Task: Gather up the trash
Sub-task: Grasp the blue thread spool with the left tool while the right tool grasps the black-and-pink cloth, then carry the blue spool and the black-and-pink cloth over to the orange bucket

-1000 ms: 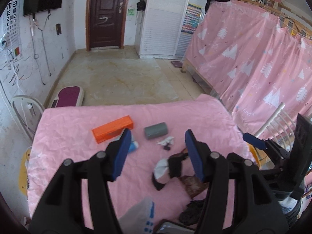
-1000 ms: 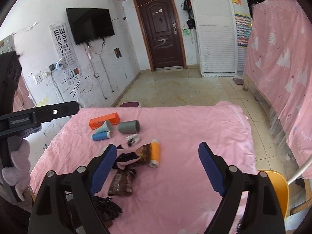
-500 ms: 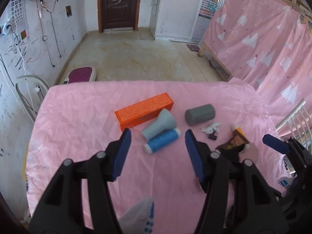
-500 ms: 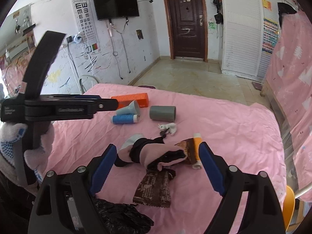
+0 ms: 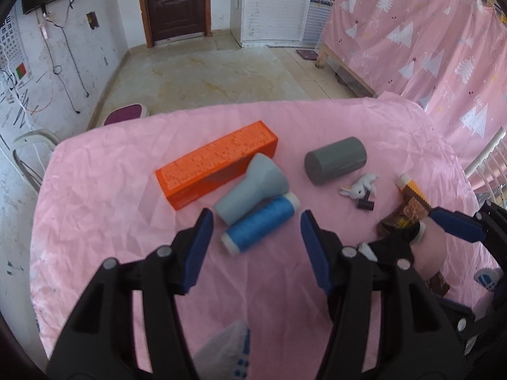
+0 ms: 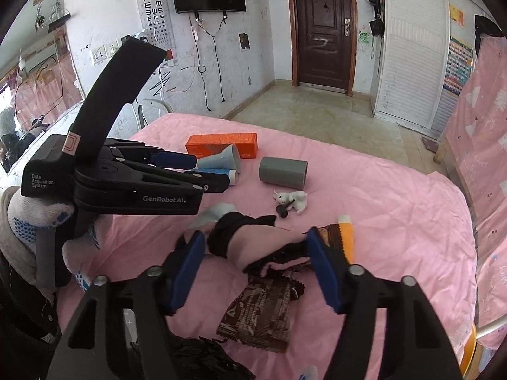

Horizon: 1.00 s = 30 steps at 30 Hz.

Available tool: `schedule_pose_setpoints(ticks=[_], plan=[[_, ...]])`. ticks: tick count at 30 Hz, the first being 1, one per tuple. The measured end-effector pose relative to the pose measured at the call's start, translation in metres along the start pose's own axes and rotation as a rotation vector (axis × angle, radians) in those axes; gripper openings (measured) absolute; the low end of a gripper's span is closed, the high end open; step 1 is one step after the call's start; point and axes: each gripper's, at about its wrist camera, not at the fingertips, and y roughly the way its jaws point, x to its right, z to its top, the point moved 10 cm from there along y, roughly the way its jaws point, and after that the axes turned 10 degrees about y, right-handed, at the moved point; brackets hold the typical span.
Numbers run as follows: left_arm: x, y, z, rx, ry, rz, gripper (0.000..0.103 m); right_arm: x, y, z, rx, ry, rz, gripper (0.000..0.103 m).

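A crumpled pink and black piece of trash (image 6: 263, 243) lies on the pink cloth between the fingers of my right gripper (image 6: 255, 253). Its jaws are closing around the piece; the right pad is at its edge and the left pad is a sliver away. A brown snack wrapper (image 6: 263, 310) lies just below it, and an orange tube (image 6: 345, 237) lies to its right. My left gripper (image 5: 255, 237) is open and holds nothing. A blue thread spool (image 5: 259, 221) lies just ahead of its fingertips.
Further back lie a grey cone spool (image 5: 253, 186), an orange box (image 5: 218, 167), a grey cylinder (image 5: 336, 160) and a white rabbit toy (image 5: 359, 186). A black bag (image 6: 196, 357) sits at the near edge. Pink curtains (image 5: 427, 47) hang to the right.
My left gripper has dropped and swung left, from the wrappers to the blue spool. My right gripper has come down over the pink and black piece, and its jaws have narrowed.
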Motion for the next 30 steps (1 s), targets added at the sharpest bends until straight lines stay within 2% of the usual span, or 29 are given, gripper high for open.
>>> schedule_pose_setpoints(ticks=[3, 8, 11, 15, 18, 21, 30], plan=[[0.001, 0.001, -0.002, -0.003, 0.016, -0.002, 0.055, 0.0, 0.003, -0.002, -0.006, -0.011, 0.005, 0.034], [0.006, 0.004, -0.005, -0.014, 0.068, 0.008, 0.029, -0.004, 0.001, -0.001, -0.003, -0.025, 0.022, 0.026], [0.013, 0.004, -0.006, -0.011, 0.09, -0.006, 0.019, -0.005, -0.002, 0.0, 0.001, -0.02, 0.035, 0.021], [0.018, 0.0, -0.008, -0.002, 0.1, -0.028, 0.016, -0.005, -0.006, -0.002, -0.003, -0.004, 0.065, 0.015], [0.021, -0.009, -0.011, 0.016, 0.087, -0.074, 0.016, -0.01, -0.01, -0.003, -0.003, -0.007, 0.085, 0.013], [0.022, -0.02, -0.013, 0.035, 0.079, -0.088, 0.015, -0.014, -0.015, 0.0, 0.011, -0.004, 0.091, 0.013], [0.014, -0.053, -0.015, 0.092, 0.052, -0.041, 0.015, -0.007, -0.04, 0.012, 0.073, 0.033, 0.082, 0.013]])
